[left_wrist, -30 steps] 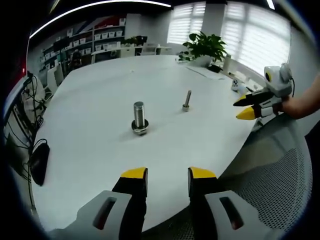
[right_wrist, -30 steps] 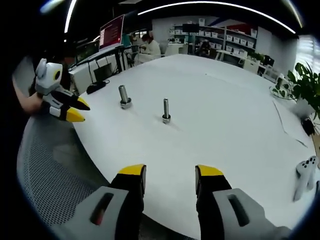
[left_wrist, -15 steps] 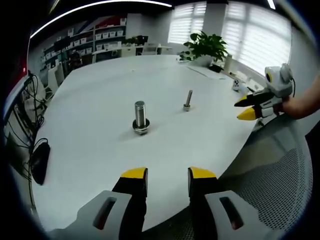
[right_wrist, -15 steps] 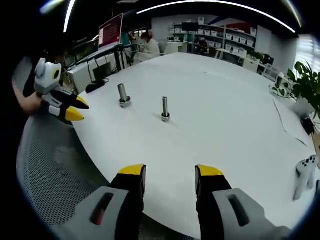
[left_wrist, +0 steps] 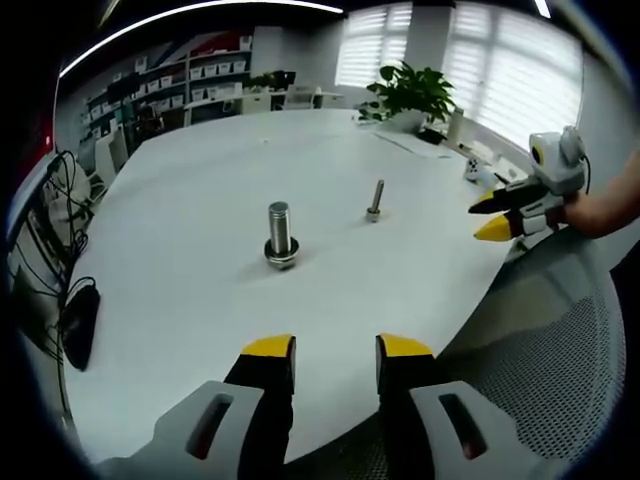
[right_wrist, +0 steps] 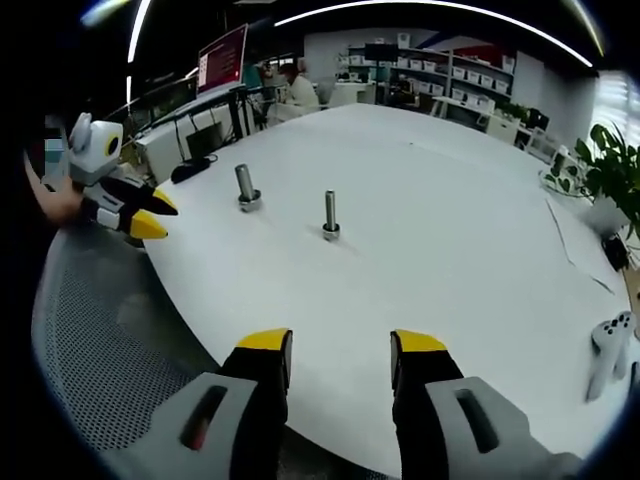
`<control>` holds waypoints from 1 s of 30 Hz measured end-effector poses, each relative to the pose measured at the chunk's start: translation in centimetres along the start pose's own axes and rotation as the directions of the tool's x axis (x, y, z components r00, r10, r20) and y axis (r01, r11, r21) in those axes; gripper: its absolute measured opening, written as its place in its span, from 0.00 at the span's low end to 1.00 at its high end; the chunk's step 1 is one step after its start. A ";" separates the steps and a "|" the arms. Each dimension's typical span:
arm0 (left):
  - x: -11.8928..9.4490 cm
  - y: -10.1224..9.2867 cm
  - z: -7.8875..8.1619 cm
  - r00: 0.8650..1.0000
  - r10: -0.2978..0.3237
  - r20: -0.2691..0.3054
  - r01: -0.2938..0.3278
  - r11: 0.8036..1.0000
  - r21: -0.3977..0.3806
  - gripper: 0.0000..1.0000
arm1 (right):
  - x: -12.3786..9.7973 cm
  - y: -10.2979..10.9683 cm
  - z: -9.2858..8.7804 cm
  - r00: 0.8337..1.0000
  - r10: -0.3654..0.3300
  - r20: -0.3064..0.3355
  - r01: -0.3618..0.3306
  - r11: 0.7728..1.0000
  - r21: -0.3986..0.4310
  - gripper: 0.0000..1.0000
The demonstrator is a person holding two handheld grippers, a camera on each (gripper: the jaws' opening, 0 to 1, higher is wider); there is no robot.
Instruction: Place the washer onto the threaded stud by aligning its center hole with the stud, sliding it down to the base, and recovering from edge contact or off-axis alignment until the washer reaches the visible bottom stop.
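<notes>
While both grippers hang back at the table's near edge, the two studs stand upright out on the white table [left_wrist: 200, 300]: a thick stud [left_wrist: 279, 232] with what looks like a washer [left_wrist: 280, 259] around its foot, and a thin stud [left_wrist: 375, 200] just beyond it, also with a small collar at its base. Whether either ring is the washer meant for the task, I cannot tell; no loose washer shows on the tabletop.

From here the job looks to be at its very start or already finished. The left gripper [left_wrist: 333, 350] has its jaws parted a little and nothing between them; the right gripper [right_wrist: 340, 345] is likewise parted and empty. Neither is near a stud. A next move would call for finding the washer, then coming in over a stud from above, on axis.

Nothing stands between the grippers and the studs. Well off are a potted plant [left_wrist: 408, 92], a game controller [right_wrist: 608, 350], papers [right_wrist: 575, 240], a black mouse [left_wrist: 78, 325], and a mesh chair [right_wrist: 110, 350].
</notes>
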State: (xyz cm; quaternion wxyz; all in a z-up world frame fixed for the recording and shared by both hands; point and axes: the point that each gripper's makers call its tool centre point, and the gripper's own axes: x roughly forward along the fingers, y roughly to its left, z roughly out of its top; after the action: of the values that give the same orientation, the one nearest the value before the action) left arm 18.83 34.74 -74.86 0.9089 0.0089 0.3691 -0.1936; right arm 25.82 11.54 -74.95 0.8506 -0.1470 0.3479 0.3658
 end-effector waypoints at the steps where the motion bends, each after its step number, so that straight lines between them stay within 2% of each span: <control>1: 0.0 0.0 0.0 1.000 0.001 -0.001 -0.001 1.000 0.000 0.30 | 0.0 0.0 0.0 1.000 0.000 0.000 0.000 1.000 0.000 0.42; 30: 0.1 0.0 0.2 1.000 0.005 0.006 -0.005 1.000 -0.001 0.30 | 0.1 -0.4 0.0 1.000 -0.008 -0.002 0.008 1.000 0.000 0.42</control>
State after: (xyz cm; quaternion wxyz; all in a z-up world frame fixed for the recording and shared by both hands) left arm 19.00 34.72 -74.78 0.9105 0.0087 0.3666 -0.1912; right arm 26.12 11.30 -75.03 0.8518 -0.1487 0.3481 0.3622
